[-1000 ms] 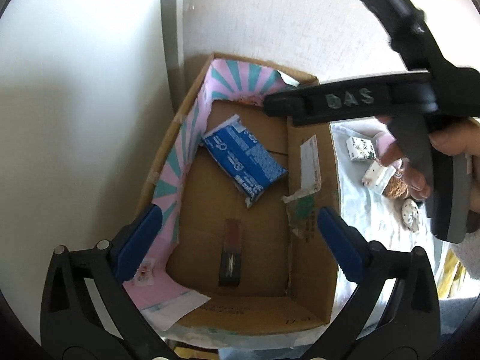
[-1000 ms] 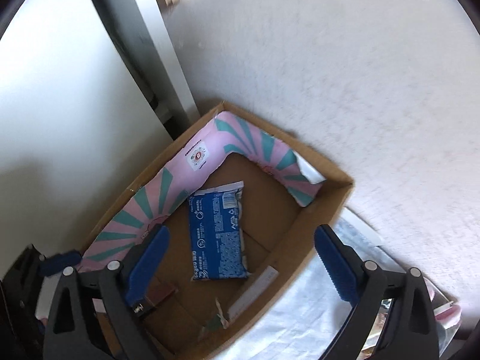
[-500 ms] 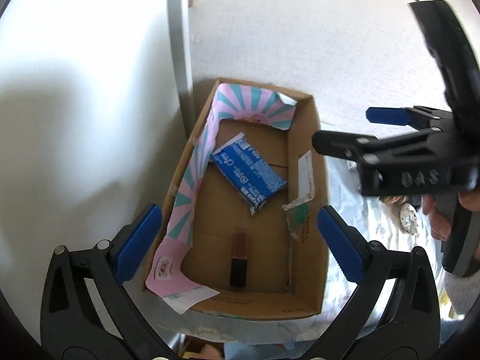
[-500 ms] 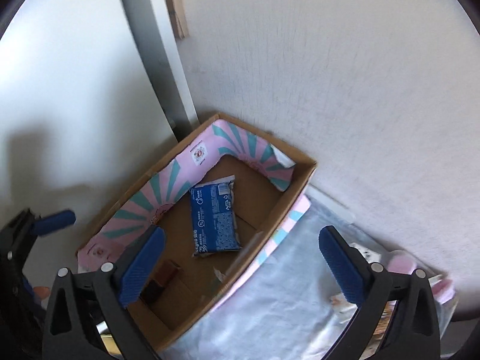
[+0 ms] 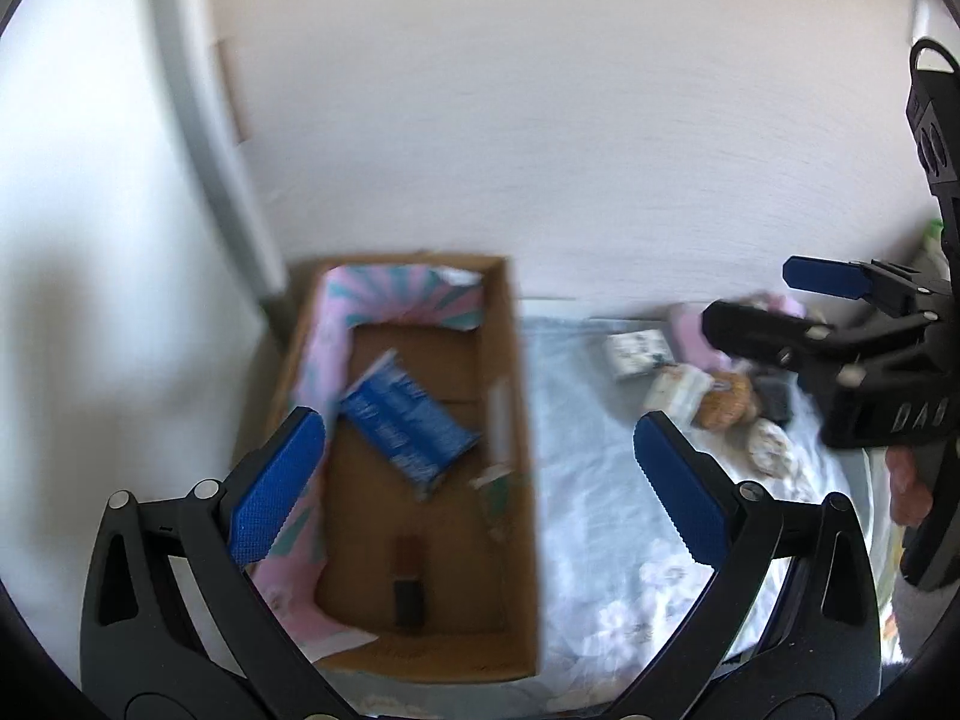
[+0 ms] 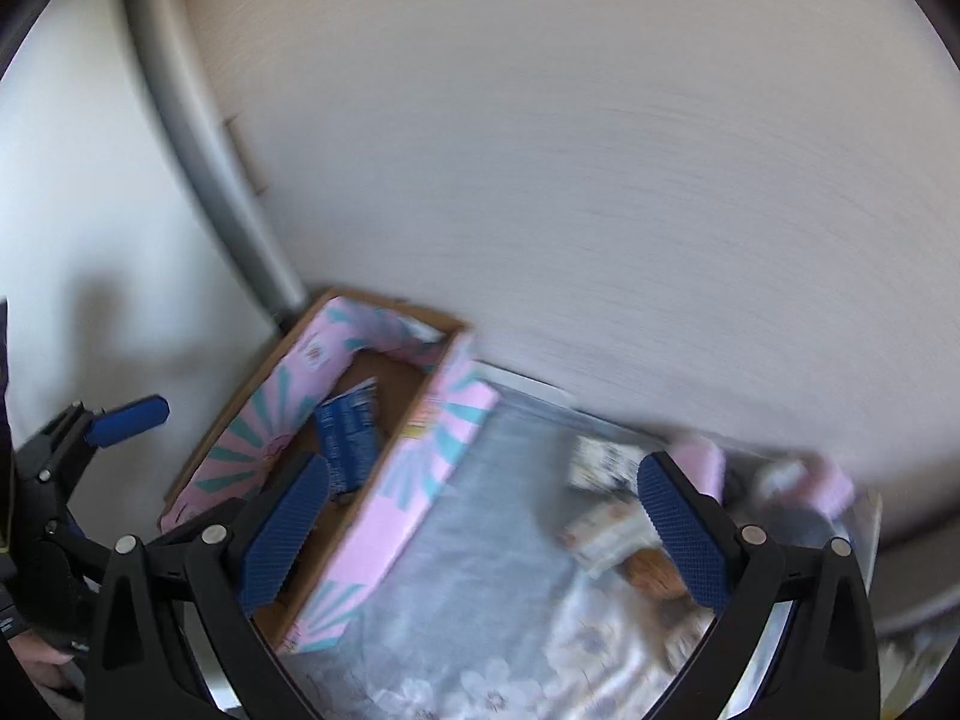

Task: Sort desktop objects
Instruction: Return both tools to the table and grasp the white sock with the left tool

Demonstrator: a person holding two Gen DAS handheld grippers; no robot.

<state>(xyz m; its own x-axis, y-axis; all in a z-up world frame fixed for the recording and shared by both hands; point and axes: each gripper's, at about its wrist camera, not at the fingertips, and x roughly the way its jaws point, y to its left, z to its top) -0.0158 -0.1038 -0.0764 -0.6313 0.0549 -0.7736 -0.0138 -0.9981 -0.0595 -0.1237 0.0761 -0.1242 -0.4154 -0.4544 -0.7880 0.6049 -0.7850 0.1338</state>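
Note:
An open cardboard box (image 5: pixel 516 372) with pink and teal lining stands in the corner by the wall; it also shows in the right wrist view (image 6: pixel 414 480). In it lie a blue packet (image 5: pixel 408 426) and a small dark stick-shaped item (image 5: pixel 409 582). The blue packet also shows in the right wrist view (image 6: pixel 348 444). My left gripper (image 5: pixel 474 492) is open and empty above the box's right side. My right gripper (image 6: pixel 480 528) is open and empty above the cloth. A cluster of small desktop items (image 5: pixel 690 384) lies to the right on the cloth; it also shows in the right wrist view (image 6: pixel 612 516).
A pale blue floral cloth (image 5: pixel 594 516) covers the table. A white wall stands behind, with a grey vertical post (image 5: pixel 210 138) at the box's far left corner. The right gripper's body (image 5: pixel 864 360) shows at the right edge of the left wrist view.
Both grippers have pulled up and back from the box and swung right, so the cloth and the item cluster have come into view. Both views are blurred by motion.

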